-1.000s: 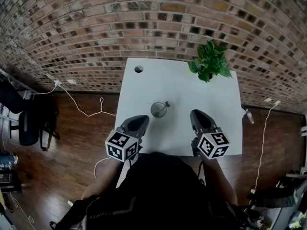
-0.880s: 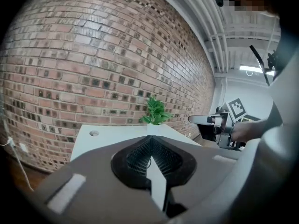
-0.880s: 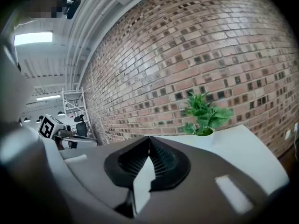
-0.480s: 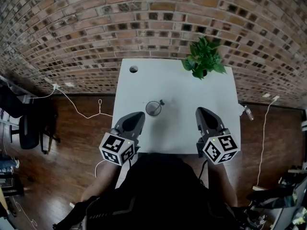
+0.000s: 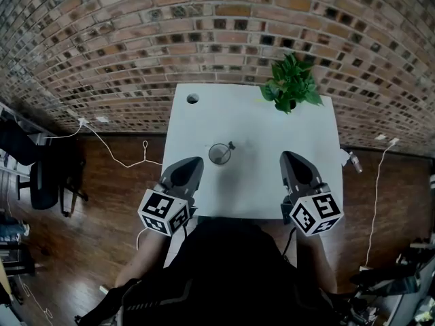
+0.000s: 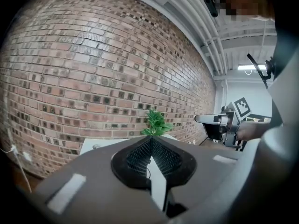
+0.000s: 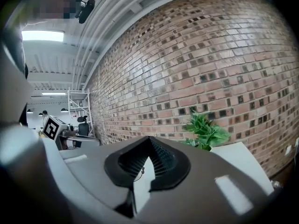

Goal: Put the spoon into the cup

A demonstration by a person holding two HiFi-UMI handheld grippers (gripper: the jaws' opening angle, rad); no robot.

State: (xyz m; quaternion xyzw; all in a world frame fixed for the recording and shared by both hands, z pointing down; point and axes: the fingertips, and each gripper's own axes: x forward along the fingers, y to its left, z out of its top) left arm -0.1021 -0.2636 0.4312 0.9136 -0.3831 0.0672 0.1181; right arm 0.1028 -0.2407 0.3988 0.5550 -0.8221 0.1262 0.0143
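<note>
**Item 1. Clear glass cup (image 5: 219,154).** It stands upright on the white rectangular table (image 5: 258,124). Every place below is given from this cup.

**Item 2. Slim metal spoon (image 5: 230,146).** It appears to be already in the cup, with its handle leaning out over the rim on the far right side. It is small in the head view, so its bowl cannot be made out.

**Item 3. Left gripper (image 5: 193,162).** It is on your side of the cup, a little to its left, near but not touching. Its tongs are pressed together with nothing between them.

**Item 4. Right gripper (image 5: 289,157).** It is well apart from the cup on its right. Its tongs are likewise together and empty.

**Item 5. Green leafy potted plant (image 5: 291,83).** It sits well beyond the cup, off to its right.

**Handling note.** The placing looks complete, so your step is the retreat. Keep both tongs closed and draw them straight back toward yourself. Never sweep across the cup, because the overhanging handle could catch and tip the glass.

**Change from a second ago.** Both grippers now sit farther from the cup, on your side, and the right one is farther out to the right. The cup and spoon keep their spot on the table.
</note>
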